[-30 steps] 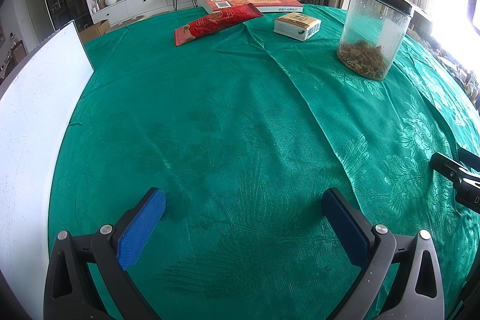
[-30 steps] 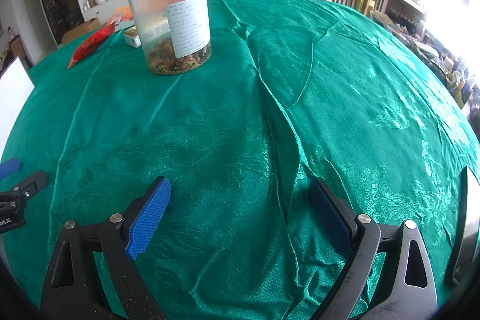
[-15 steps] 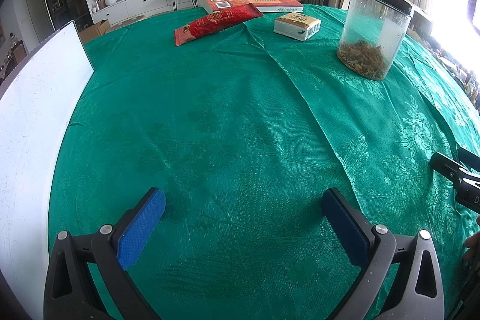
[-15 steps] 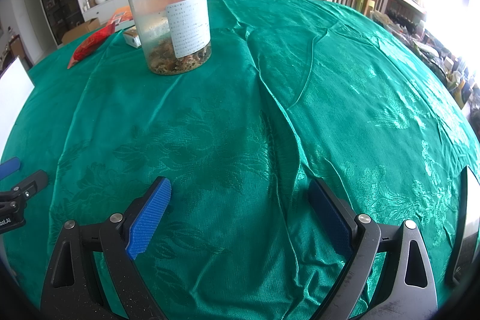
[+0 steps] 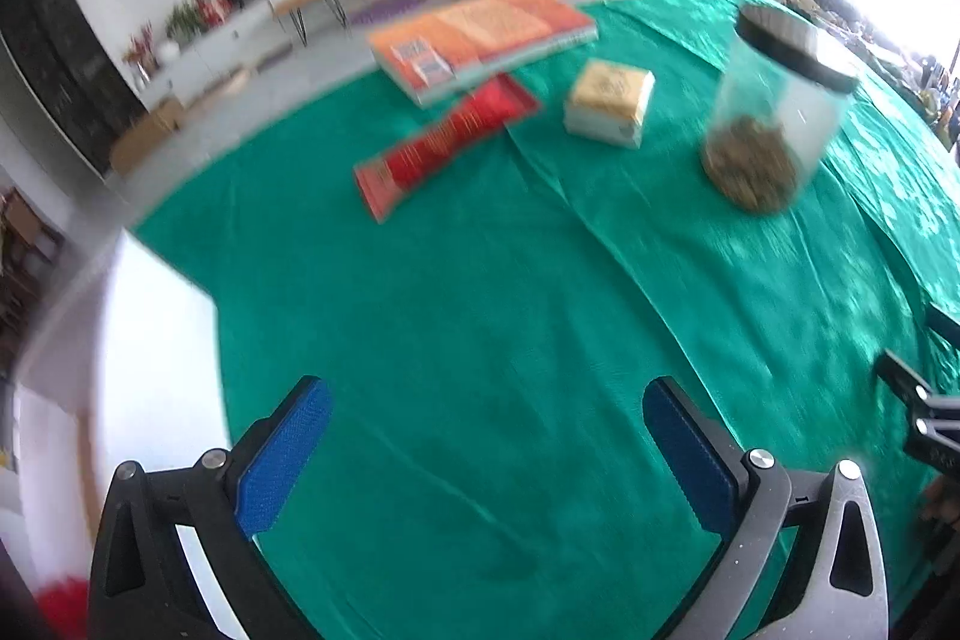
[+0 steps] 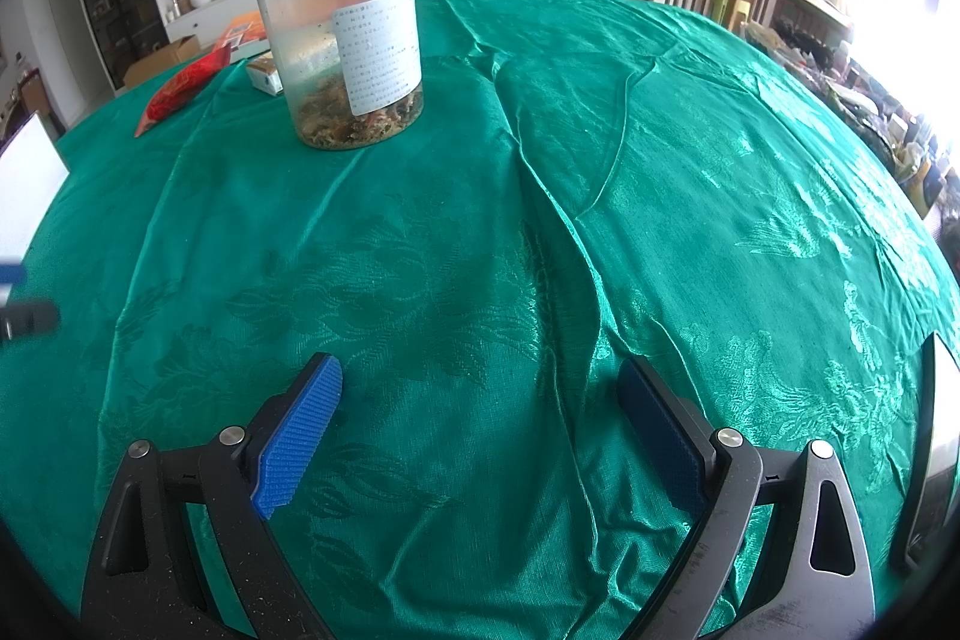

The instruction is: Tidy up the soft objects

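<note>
Both cameras sit low behind their own blue-padded fingers, looking out across the green tablecloth (image 6: 600, 196) toward the living room wall. The left wrist view, motion-blurred, is raised and tilted, with the clear jar (image 5: 774, 112) far to its right. The right wrist view sits closer to that jar (image 6: 345, 40), seen ahead-left. Both share the jar, red packet (image 5: 444, 142) and small box (image 5: 609, 103).

one jar (image 6: 342, 40), one red packet (image 5: 444, 145), one box (image 5: 609, 103), one book (image 5: 480, 37)
</note>
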Demonstrator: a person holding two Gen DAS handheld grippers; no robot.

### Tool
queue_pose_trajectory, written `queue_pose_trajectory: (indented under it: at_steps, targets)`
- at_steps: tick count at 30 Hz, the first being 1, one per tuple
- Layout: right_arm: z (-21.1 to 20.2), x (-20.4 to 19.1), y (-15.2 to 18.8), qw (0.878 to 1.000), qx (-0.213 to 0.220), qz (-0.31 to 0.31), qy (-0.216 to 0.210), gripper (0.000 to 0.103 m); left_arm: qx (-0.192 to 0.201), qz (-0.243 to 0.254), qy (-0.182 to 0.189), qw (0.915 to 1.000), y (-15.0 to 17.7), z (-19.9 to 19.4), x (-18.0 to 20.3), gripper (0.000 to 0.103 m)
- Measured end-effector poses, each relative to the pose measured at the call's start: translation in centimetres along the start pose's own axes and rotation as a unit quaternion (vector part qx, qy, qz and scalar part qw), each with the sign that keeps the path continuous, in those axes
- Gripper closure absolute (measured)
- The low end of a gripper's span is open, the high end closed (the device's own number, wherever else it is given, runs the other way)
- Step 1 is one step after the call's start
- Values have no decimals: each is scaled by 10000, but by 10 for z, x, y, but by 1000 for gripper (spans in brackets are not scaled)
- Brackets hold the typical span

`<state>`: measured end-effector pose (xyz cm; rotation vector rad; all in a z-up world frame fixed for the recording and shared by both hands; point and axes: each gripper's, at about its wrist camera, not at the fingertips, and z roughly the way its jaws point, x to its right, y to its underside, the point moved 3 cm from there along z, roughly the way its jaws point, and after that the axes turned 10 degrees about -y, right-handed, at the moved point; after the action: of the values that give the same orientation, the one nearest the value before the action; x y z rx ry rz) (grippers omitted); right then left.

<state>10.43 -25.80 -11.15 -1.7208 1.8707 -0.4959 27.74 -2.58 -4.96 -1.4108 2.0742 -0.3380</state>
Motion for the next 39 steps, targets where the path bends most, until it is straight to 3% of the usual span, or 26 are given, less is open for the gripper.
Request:
queue_pose_trajectory:
  at_steps: [2,5,11,12,13,14,15,16,19,23,27,29,33,35,36,37,39]
  targets:
    - [0,0,0,10000,-1,-1,0,8,279,361,-262,9986,-33,17,-10,0]
    - [0,0,0,10000,-1,0,-1,8,172,619,-623,9960,-64,65,-18,0]
    - [0,0,0,10000,-5,-1,0,7,-43,507,-220,9985,-89,131,-4,0]
    - [1,0,0,10000,-8,1,1,7,-80,520,-132,9985,-90,138,-1,3]
    - [1,0,0,10000,-10,4,1,6,-10,390,76,9992,-92,138,-1,16]
    - [1,0,0,10000,-12,6,-1,6,-32,209,279,9994,-92,137,-6,32]
    - [1,0,0,10000,-12,9,-2,6,-108,45,360,9993,-91,136,-11,59]
    - [1,0,0,10000,-13,8,-2,6,-150,-80,462,9988,-88,132,-17,68]
    - [2,-1,-1,10000,-19,11,5,5,-257,-370,857,9953,-66,104,-32,72]
    - [2,-1,-1,10000,-20,10,5,5,-632,-493,1432,9864,-4,49,-40,73]
    - [2,-1,-1,10000,-21,10,4,5,-929,-396,1767,9791,67,-8,-31,72]
    - [2,-1,-1,10000,-21,10,4,5,-1046,-344,1686,9795,97,-25,-24,72]
    - [2,-1,-1,10000,-21,10,3,5,-903,-566,1623,9810,112,-52,-24,69]
    - [2,-1,-1,10000,-21,10,2,5,-739,-714,1633,9812,98,-61,-34,48]
    - [2,-1,-1,10000,-22,9,3,5,-625,-738,1625,9820,86,-62,-37,16]
    - [2,-1,-1,10000,-22,9,4,5,-448,-759,1576,9836,73,-65,-41,1]
    - [2,-1,-1,10000,-22,9,3,5,-129,-779,1508,9854,39,-64,-44,0]
